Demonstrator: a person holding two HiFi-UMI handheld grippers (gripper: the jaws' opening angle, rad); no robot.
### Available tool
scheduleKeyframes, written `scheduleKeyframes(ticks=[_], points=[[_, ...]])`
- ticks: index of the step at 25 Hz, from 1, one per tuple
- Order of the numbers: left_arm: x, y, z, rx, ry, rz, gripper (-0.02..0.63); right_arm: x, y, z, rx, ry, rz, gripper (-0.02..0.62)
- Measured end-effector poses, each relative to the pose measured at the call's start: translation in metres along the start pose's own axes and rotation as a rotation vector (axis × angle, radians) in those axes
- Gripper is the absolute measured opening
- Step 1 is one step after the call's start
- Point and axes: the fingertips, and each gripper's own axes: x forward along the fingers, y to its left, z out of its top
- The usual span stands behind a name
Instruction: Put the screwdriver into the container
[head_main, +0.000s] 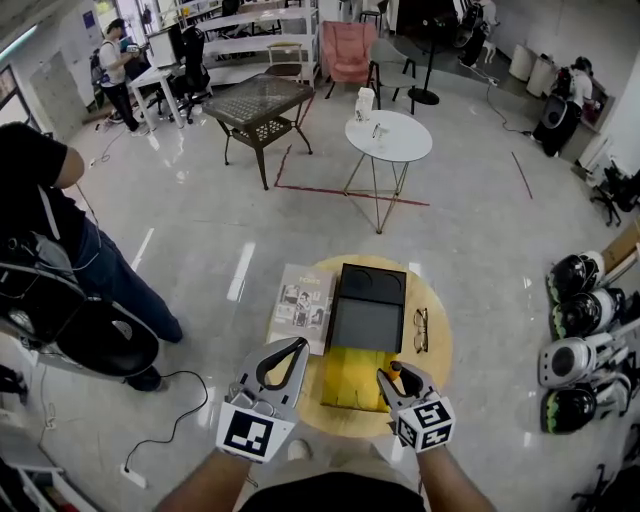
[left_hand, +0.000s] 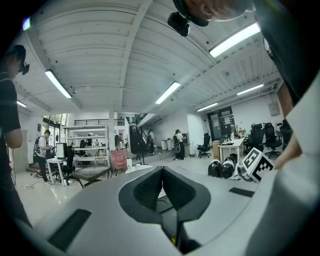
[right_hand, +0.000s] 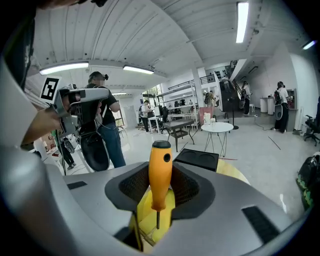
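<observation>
My right gripper (head_main: 393, 374) (right_hand: 160, 189) is shut on the screwdriver (right_hand: 160, 172), which has an orange handle with a black cap. It stands upright between the pads, handle up and thin blade pointing down. It hangs over the near right part of the yellow container (head_main: 352, 378) (right_hand: 144, 212) on the round wooden table (head_main: 441, 352). A black tray (head_main: 368, 308) (right_hand: 198, 159) lies just beyond the yellow container. My left gripper (head_main: 298, 346) (left_hand: 161, 170) hovers at the table's near left edge, shut with nothing between its fingers.
A booklet (head_main: 303, 300) lies left of the black tray and a pair of glasses (head_main: 420, 330) to its right. A person (head_main: 60, 230) stands at the left. Helmets (head_main: 580, 330) line the floor at the right. A white round table (head_main: 388, 135) stands further back.
</observation>
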Motion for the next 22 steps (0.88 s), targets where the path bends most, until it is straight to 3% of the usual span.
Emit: scheduleKeyframes(ticks=[12,22], points=[[0.002,0.006,-0.007,-0.002,0.021,-0.001,0.015,0.028,-0.02,-0.043,0.072,0.089,-0.009,0.137],[0.008,0.007,-0.019,0.0,0.048,-0.019,0.015,0.057,-0.028,-0.091,0.222,0.18,0.019,0.137]])
